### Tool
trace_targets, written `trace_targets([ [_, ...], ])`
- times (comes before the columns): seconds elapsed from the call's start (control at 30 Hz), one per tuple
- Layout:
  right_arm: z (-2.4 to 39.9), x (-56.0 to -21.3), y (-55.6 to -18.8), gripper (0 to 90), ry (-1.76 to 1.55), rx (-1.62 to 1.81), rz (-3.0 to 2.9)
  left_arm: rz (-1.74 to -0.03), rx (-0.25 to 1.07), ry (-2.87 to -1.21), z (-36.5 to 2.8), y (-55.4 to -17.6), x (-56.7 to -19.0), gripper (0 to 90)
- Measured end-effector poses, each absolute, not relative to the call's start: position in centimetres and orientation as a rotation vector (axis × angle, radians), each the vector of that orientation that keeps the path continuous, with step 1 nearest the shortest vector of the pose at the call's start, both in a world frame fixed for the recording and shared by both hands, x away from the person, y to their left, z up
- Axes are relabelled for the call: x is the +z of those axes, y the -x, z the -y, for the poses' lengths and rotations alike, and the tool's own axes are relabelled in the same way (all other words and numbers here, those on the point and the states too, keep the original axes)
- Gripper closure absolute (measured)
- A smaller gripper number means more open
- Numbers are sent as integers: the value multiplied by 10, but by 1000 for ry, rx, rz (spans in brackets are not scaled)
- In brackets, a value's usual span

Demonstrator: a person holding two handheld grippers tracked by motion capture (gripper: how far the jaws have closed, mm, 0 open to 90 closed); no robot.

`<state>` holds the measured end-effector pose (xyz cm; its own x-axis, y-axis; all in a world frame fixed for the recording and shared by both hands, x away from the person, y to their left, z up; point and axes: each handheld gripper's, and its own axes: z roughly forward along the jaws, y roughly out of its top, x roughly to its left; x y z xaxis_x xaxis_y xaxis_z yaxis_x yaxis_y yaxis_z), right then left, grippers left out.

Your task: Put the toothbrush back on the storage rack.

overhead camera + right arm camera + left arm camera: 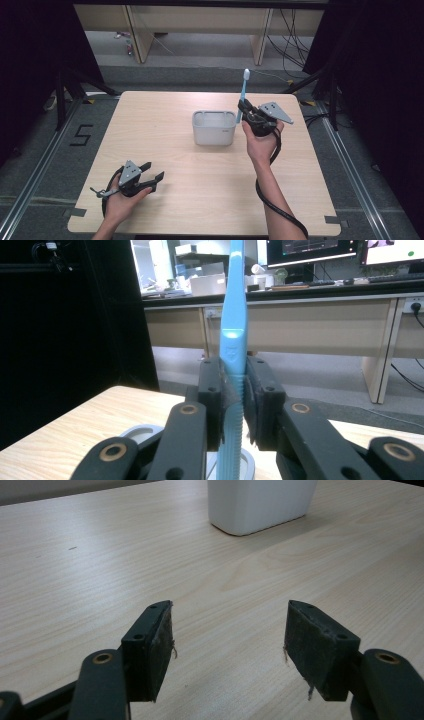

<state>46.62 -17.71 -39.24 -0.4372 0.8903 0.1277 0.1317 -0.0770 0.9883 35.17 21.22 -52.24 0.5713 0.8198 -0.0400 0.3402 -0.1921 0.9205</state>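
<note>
The right gripper point(234, 405) is pinching a blue toothbrush point(233, 340) between its two black jaws, which are pressing on the ribbed part of the handle from either side. The toothbrush is standing upright, its long neck rising above the jaws and the end of its handle hanging below them. In the high view the same right gripper point(246, 111) is holding the toothbrush point(243, 92) with its white bristle head at the top. Just beside and below the jaws, the white holder point(214, 128) is sitting on the wooden table point(165, 150); the lower end of the handle is at the holder's rim, though whether it is already inside cannot be told.

The left gripper point(229, 645) is resting low over the table with its jaws spread wide and nothing between them. The holder point(260, 502) is standing well ahead of these jaws.

Judging by this, the toothbrush is picked up and carried to the holder, so the gripping part looks done. What seems to be left is lowering it fully into the holder, if that is the aim, and letting go.
</note>
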Motion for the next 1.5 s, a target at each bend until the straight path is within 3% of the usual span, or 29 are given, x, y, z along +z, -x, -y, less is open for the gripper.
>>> trace_targets([
  [1.5, 168, -399, -477, 792, -1134, 1573, -1593, -960, 585, -1778, -213, -351, -522, 355],
])
